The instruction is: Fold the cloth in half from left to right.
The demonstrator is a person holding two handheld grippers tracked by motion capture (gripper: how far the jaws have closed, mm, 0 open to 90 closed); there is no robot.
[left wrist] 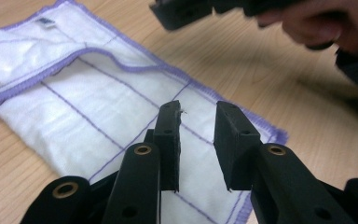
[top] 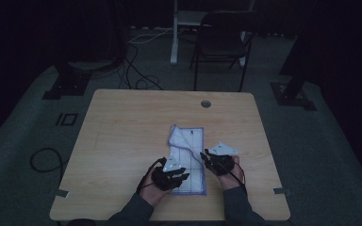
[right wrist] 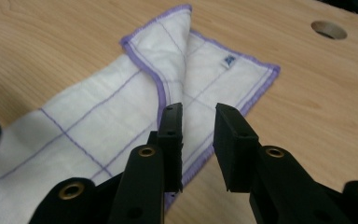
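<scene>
Cloth (top: 187, 157), white with purple hem, folded lengthwise, is lying flat under both grippers. Left gripper (left wrist: 196, 137) and right gripper (right wrist: 198, 140) are hovering with jaws parted, nothing between them. Release looks done; next fold is calling for pinching the near hem. Bare tabletop (top: 122, 122) is leaving room all around.

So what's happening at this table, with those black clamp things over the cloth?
A person sits at a wooden table with a two-jaw gripper in each hand, working on a white cloth with purple stitching. It lies flat in a long strip, one far corner folded over. The left gripper hangs over the near end of the cloth, and the right gripper over its right edge. Both have their jaws apart with nothing pinched between them, so the cloth lies loose.
</scene>
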